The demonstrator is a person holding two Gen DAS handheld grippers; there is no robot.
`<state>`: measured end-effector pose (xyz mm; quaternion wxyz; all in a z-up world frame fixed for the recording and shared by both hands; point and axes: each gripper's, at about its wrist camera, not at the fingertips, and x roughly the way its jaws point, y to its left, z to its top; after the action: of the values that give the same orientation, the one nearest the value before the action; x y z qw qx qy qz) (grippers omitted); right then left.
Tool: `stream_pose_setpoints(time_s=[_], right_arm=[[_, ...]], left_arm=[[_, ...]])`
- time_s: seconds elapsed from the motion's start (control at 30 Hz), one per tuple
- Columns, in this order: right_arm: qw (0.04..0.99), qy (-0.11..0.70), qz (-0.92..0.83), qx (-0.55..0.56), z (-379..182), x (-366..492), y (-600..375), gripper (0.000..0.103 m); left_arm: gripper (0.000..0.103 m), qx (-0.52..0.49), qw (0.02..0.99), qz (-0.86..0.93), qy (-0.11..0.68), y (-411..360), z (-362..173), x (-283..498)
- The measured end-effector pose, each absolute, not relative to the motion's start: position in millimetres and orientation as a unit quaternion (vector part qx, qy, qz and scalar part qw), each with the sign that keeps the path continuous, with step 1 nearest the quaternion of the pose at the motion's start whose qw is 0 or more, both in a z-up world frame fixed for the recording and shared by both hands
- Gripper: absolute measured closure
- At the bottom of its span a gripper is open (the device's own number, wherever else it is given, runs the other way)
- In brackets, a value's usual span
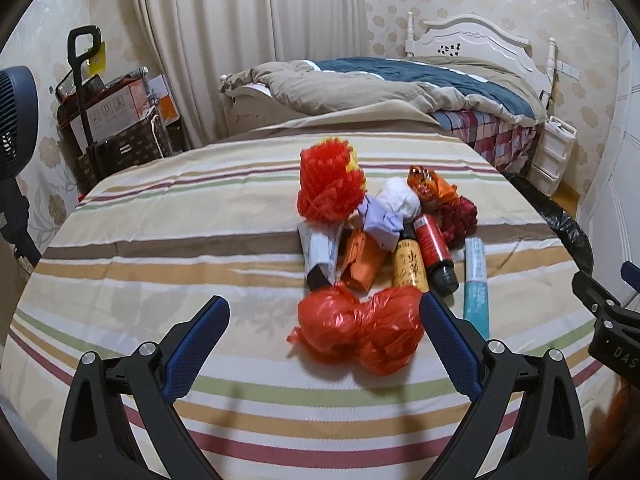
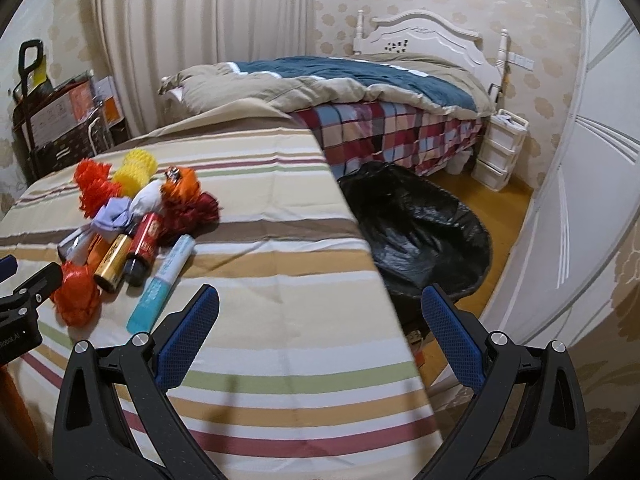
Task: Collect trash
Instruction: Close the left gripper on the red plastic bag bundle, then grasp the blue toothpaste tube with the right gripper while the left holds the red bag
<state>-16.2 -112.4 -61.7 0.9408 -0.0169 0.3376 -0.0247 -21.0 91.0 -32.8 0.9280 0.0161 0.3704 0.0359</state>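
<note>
A striped cloth (image 1: 160, 240) covers the table, and beside its right edge on the floor stands a bin lined with a black trash bag (image 2: 420, 232), mouth open. The trash lies in a heap toward the middle of the cloth: a red foam net (image 1: 328, 188), a crumpled red plastic bag (image 1: 360, 328) nearest the camera, a white paper wad (image 1: 396, 200), a blue-and-white tube (image 1: 476, 280) at the right edge of the heap, a red bottle (image 1: 434, 252) and a gold bottle (image 1: 410, 266) side by side. The left gripper (image 1: 324, 320) is spread wide and holds nothing; its right finger (image 1: 448, 340) sits just beside the red plastic bag, whether touching is unclear. The right gripper (image 2: 320, 312) is likewise spread wide and empty, above the table edge, well apart from the heap.
</note>
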Motion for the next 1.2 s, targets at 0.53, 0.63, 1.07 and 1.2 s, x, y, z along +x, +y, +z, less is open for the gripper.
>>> stream_pose_setpoints(time_s=[0.53, 0.63, 1.07, 1.2], right_arm=[[0.938, 0.346, -0.021, -0.008, -67.1, -12.0, -111.5, 0.005], [0.938, 0.345, -0.02, -0.009, -66.8, -11.9, -111.6, 0.005], [0.937, 0.349, -0.004, -0.015, -72.3, -13.4, -97.3, 0.005], [0.936, 0.353, 0.001, -0.02, -74.8, -12.8, -89.4, 0.005]], left_arm=[[0.008, 0.028, 0.926, 0.0, 0.377, 72.8, -37.8, -19.5], [0.008, 0.032, 0.925, 0.003, 0.379, 73.7, -39.0, -19.8], [0.036, 0.009, 0.899, -0.002, 0.438, 91.1, -58.1, -7.6], [0.04, 0.008, 0.9, -0.011, 0.435, 92.7, -57.3, -9.7]])
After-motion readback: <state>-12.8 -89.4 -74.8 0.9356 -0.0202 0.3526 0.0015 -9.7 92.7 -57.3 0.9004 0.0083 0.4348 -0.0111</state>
